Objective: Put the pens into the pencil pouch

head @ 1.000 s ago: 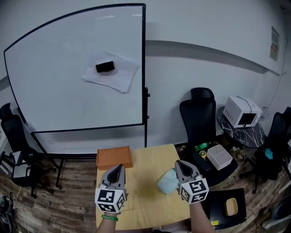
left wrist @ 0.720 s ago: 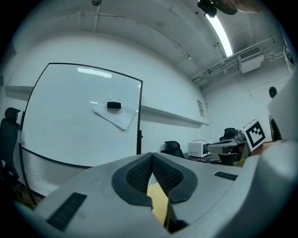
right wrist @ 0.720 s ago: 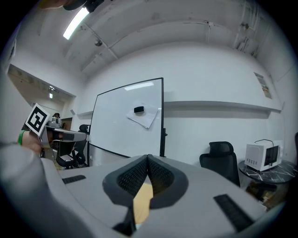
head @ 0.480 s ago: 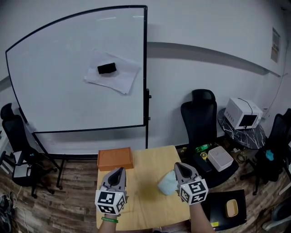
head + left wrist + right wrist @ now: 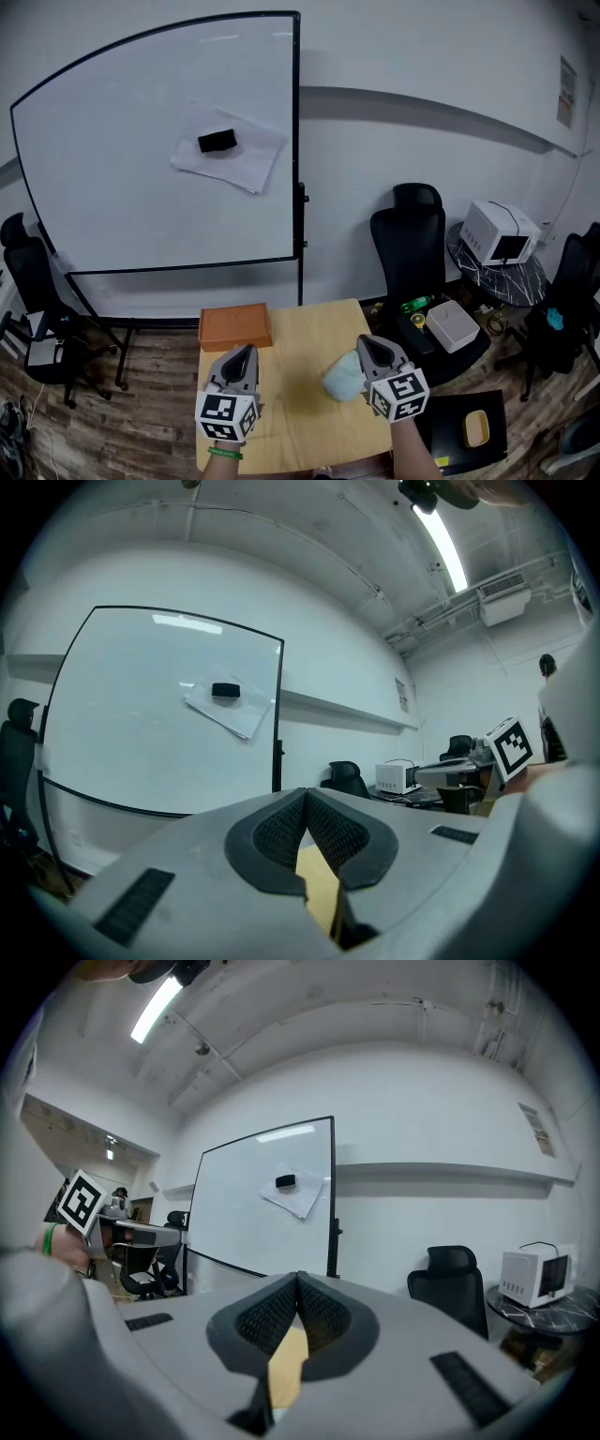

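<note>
In the head view I see the pale pencil pouch lying on the wooden table, just beside my right gripper. My left gripper hangs over the table's left part. The left gripper view shows its jaws pressed together, empty. The right gripper view shows the same.

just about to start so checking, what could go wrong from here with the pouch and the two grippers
1. No pen shows in any view, so any reach now would be blind.
2. The pouch lies near the table's right edge, beside the right gripper; a nudge could push it off.
3. The left gripper and the right are both shut and empty; lowered like that, they would likely shove things, not grasp them.
</note>
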The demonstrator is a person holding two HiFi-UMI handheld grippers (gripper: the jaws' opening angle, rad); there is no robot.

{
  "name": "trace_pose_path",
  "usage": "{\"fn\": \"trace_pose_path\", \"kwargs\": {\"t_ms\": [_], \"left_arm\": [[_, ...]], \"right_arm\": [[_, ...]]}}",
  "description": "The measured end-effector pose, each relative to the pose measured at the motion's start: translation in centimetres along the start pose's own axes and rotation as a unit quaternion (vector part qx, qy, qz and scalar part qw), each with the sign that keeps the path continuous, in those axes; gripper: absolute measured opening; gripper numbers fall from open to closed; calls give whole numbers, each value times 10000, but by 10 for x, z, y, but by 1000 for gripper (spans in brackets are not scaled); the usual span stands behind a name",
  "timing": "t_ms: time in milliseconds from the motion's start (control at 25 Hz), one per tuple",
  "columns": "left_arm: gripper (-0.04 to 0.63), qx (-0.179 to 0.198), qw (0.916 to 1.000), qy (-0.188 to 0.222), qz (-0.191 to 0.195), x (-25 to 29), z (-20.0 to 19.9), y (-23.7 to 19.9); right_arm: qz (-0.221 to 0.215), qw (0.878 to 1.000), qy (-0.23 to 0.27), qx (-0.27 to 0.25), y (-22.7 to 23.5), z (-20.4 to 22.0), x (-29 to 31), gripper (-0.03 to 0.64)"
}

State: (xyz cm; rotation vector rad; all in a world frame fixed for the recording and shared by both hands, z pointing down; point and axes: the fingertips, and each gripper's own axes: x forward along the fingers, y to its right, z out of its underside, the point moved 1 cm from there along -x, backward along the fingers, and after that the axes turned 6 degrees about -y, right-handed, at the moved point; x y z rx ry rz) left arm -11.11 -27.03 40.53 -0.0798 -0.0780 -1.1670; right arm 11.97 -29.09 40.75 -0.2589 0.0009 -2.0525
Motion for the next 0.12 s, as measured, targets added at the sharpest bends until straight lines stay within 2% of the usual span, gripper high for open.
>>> {"fn": "trace_pose_path", "kwargs": {"t_ms": [120], "left_arm": [[14, -5, 10000, -16, -12, 1, 0, 1]], "right_arm": [[-39, 10000, 10, -6, 0, -1, -1, 0]]}}
